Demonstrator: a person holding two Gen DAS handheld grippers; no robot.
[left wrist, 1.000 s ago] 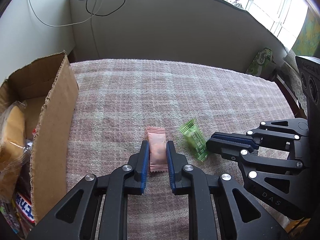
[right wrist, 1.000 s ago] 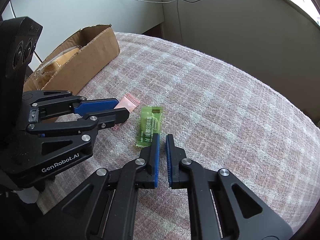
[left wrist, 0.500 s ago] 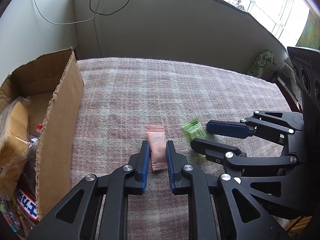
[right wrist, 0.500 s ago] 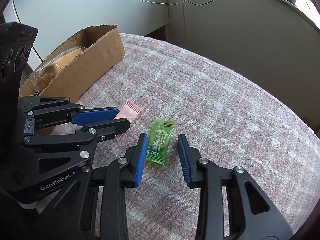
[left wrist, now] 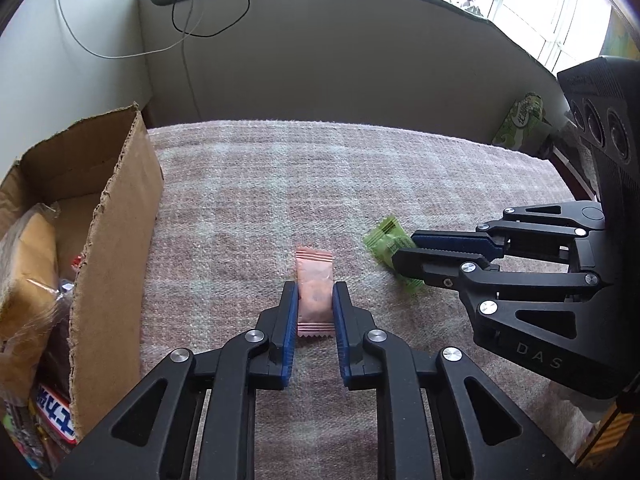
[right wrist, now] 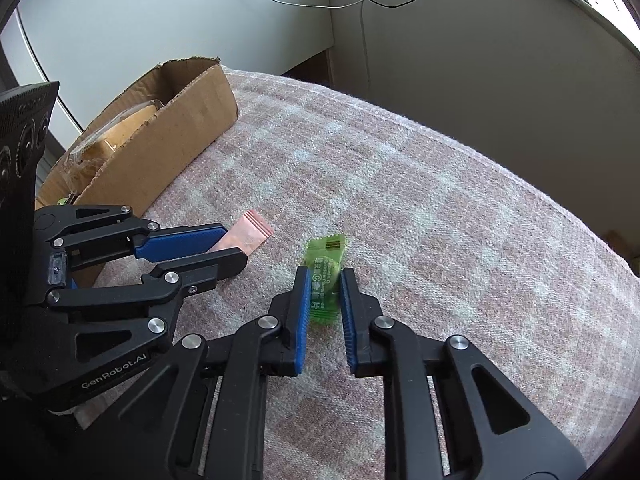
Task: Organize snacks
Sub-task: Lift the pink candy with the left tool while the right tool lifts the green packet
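A pink candy packet (left wrist: 314, 284) lies on the plaid cloth, and my left gripper (left wrist: 314, 292) is shut on it, pads against both long sides. The packet's far end also shows in the right wrist view (right wrist: 250, 236). A green candy packet (right wrist: 325, 276) is held between the pads of my right gripper (right wrist: 325, 285), which is shut on it; it looks tilted up off the cloth. In the left wrist view the green packet (left wrist: 386, 240) sticks out past the right gripper's fingertips (left wrist: 404, 258).
An open cardboard box (left wrist: 116, 216) with several wrapped snacks (left wrist: 28, 256) stands at the left edge of the cloth-covered table (left wrist: 280, 176); it also shows in the right wrist view (right wrist: 168, 128). A green bag (left wrist: 522, 120) sits at the far right. Walls with cables close off the back.
My right gripper opened, moved forward around the green packet and closed on it. My left gripper stays shut on the pink packet and has barely moved.
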